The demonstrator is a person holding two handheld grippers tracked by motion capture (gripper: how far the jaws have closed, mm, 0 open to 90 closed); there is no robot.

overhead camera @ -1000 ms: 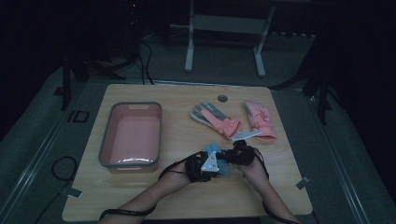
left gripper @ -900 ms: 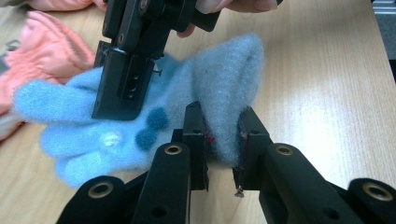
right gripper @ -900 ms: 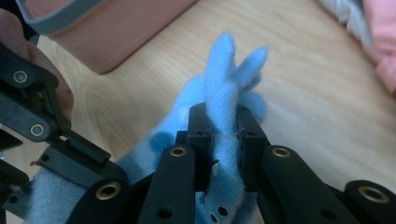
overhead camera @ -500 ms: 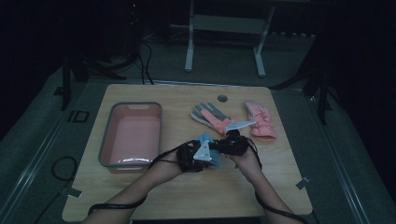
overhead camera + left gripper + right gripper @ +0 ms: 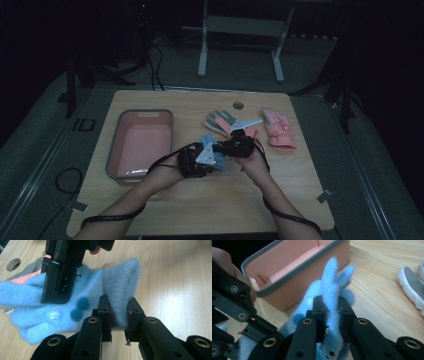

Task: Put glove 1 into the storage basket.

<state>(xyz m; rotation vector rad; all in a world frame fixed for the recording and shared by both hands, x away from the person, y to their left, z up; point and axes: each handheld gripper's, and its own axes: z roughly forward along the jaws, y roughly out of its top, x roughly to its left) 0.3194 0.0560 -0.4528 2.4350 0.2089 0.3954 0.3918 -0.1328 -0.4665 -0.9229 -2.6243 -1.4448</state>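
Both hand-held grippers, left (image 5: 192,161) and right (image 5: 239,145), are clamping the blue glove (image 5: 75,302); a pink tray (image 5: 141,145) and, probably, two gloves (image 5: 250,126) are lying nearby on the bench (image 5: 200,205).

The blue glove (image 5: 82,297) runs off the left edge — the right hand-held gripper (image 5: 60,282) hides part of it.

Both forearms reaching in from the near edge, left gripper (image 5: 196,161) and right gripper (image 5: 239,146) held close together, jaws of each clamped shut
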